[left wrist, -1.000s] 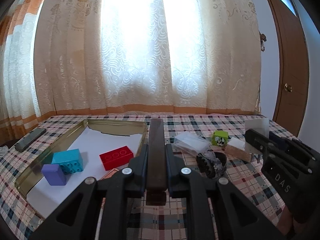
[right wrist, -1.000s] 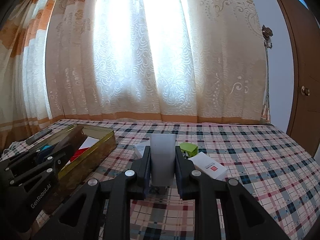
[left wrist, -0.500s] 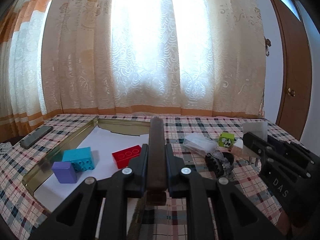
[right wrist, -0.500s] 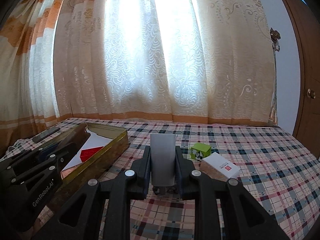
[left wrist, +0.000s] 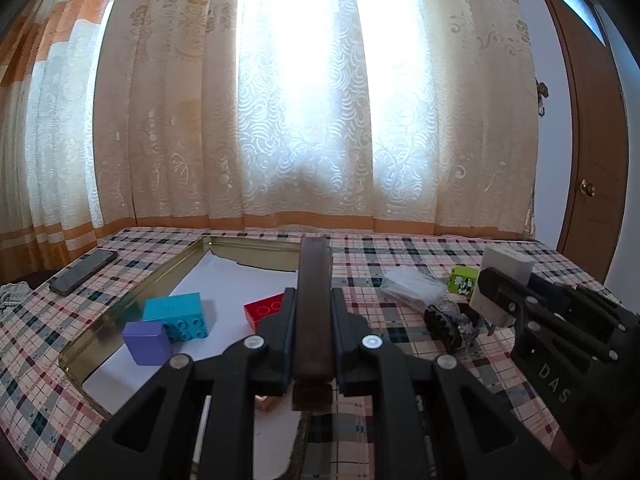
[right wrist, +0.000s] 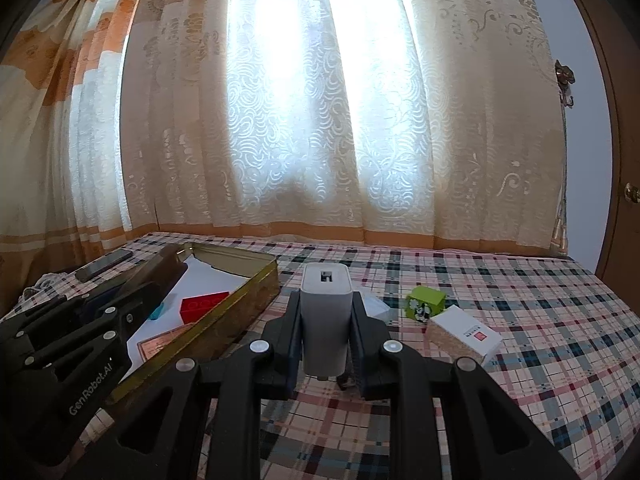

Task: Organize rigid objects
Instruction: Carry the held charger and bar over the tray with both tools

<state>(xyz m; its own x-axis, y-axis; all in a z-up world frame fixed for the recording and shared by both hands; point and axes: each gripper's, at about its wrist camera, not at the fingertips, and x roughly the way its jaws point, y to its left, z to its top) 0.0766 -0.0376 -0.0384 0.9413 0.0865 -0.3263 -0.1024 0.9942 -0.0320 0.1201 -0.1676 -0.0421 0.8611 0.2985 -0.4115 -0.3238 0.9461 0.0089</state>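
Plaid-clothed surface (left wrist: 400, 252) is carrying, far left, a dark phone (left wrist: 82, 272); next, a gold tin tray (left wrist: 132, 300) lined with white paper is holding a purple block (left wrist: 146, 342), a teal brick (left wrist: 178, 316) touching it and a red brick (left wrist: 264, 312). Left gripper (left wrist: 312, 320) is hovering at the tray's right edge, its fingers clamping a dark brown bar (left wrist: 315, 308). Right gripper (right wrist: 326, 320) is holding a white charger (right wrist: 326, 316) pinched upright between its fingers, over the cloth just right of the tray. Further right are lying a clear bag (left wrist: 412, 286), a black band (left wrist: 448, 322), a green cube (right wrist: 424, 304) and a white box (right wrist: 464, 334). Judgement: lower each piece onto bare paper, clear of the bricks, before loosening the grip
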